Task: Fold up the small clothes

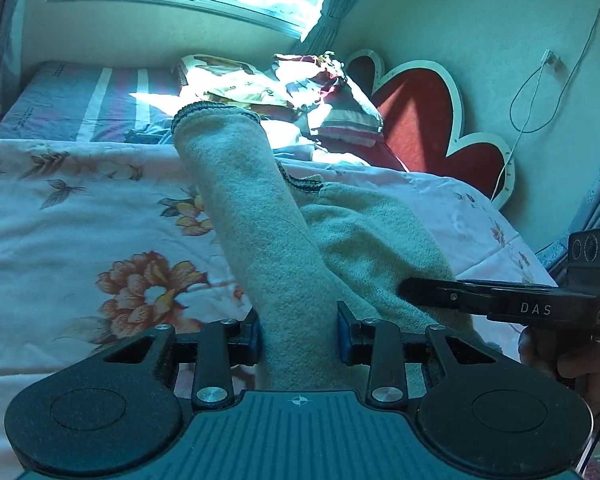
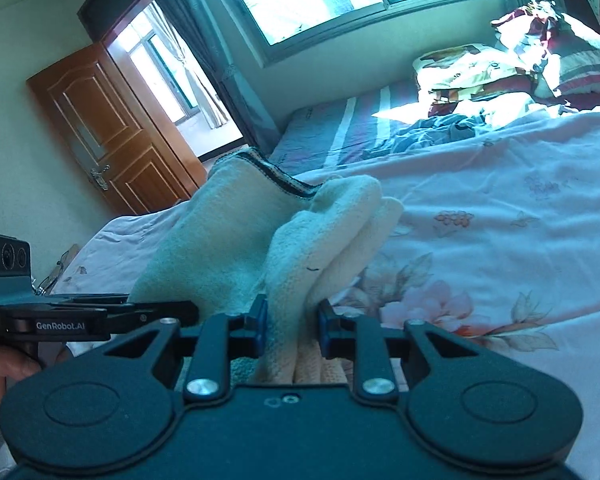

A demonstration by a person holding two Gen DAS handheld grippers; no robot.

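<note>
Left wrist view, left to right: floral bedcover (image 1: 80, 220) fills the left and centre; cream garment (image 1: 276, 248) rises from bottom centre as a thick roll, its dark-trimmed edge (image 1: 204, 110) at upper centre; left gripper (image 1: 299, 334) has its blue pads pinching the roll, whose lower end is hidden behind the gripper body; right gripper (image 1: 404, 289) enters edge-on from the right, tips against the garment's lower fold, so its jaws can't be read here; hand (image 1: 572, 360) cut off at the frame edge.

Right wrist view: left gripper (image 2: 194, 310) side-on at lower left; wooden door (image 2: 112, 128) behind; right gripper (image 2: 293, 330) pinching a bunched fold of the garment (image 2: 300, 248), held above the bedcover (image 2: 500, 208); pillows (image 2: 540, 64) at upper right, washed out by sun.
</note>
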